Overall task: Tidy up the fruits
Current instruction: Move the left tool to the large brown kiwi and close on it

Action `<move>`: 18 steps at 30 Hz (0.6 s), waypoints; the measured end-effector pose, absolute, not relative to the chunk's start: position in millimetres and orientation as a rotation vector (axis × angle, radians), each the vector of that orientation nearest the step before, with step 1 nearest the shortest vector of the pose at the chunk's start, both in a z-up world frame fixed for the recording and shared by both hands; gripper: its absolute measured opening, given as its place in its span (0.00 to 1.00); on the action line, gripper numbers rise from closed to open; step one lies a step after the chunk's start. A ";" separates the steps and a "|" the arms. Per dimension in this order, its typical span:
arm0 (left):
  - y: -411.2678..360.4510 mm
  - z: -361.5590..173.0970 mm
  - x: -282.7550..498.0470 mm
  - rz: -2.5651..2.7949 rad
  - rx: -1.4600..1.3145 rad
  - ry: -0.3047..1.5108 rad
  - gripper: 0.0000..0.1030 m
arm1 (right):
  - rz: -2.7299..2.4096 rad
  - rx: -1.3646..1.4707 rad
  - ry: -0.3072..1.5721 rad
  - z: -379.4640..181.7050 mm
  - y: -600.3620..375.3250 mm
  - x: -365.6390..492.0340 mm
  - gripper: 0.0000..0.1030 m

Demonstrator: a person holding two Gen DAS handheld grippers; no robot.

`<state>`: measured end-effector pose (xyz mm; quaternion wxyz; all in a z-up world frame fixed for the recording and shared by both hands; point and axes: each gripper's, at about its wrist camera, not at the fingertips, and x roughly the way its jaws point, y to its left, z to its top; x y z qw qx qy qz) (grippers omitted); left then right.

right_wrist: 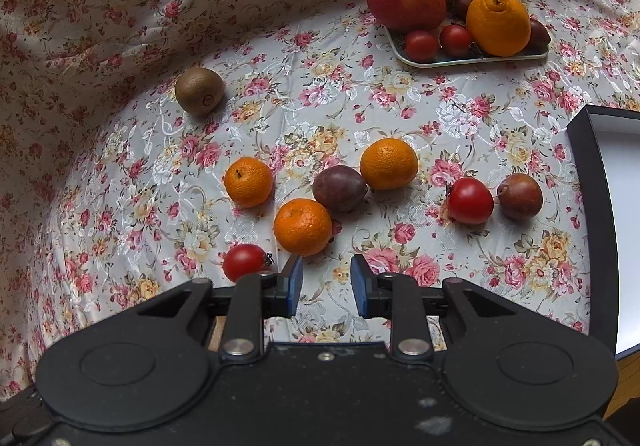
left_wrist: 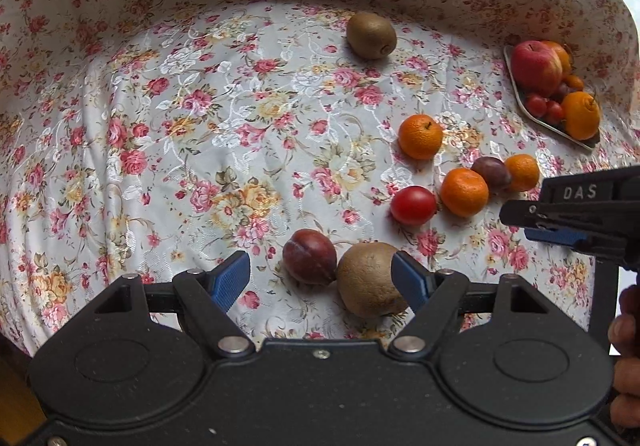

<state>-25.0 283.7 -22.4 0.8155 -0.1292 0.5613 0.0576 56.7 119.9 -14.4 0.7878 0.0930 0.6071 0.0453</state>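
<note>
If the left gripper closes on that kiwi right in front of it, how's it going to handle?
The kiwi is egg-shaped and lies loose on the smooth cloth, so a nudge would likely roll it, perhaps into the plum touching it. Its matte, fuzzy-looking skin should grip the ribbed blue pads fairly well. The open left gripper probably needs only gentle pressure.

Matte black handheld grippers with blue ribbed finger pads

Each black plastic left gripper (left_wrist: 322, 278) and right gripper (right_wrist: 326, 288) body is fitted with round hubs, triangular cut-outs and silver pivot screws; "DAS" is embossed on the right one, and bare skin of the person's hand (left_wrist: 626, 362) is seen.
</note>
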 end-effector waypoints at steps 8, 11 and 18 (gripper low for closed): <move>262.9 -24.2 -36.1 -0.007 -0.193 1.193 0.75 | 0.038 0.269 1.282 -16.6 106.1 63.1 0.28; 258.0 -31.4 -36.2 -0.071 -0.228 1.224 0.75 | 0.031 0.293 1.274 -14.1 100.8 65.5 0.28; 248.7 -52.5 -23.2 -0.045 -0.265 1.274 0.75 | 0.032 0.313 1.278 -13.3 96.9 69.0 0.28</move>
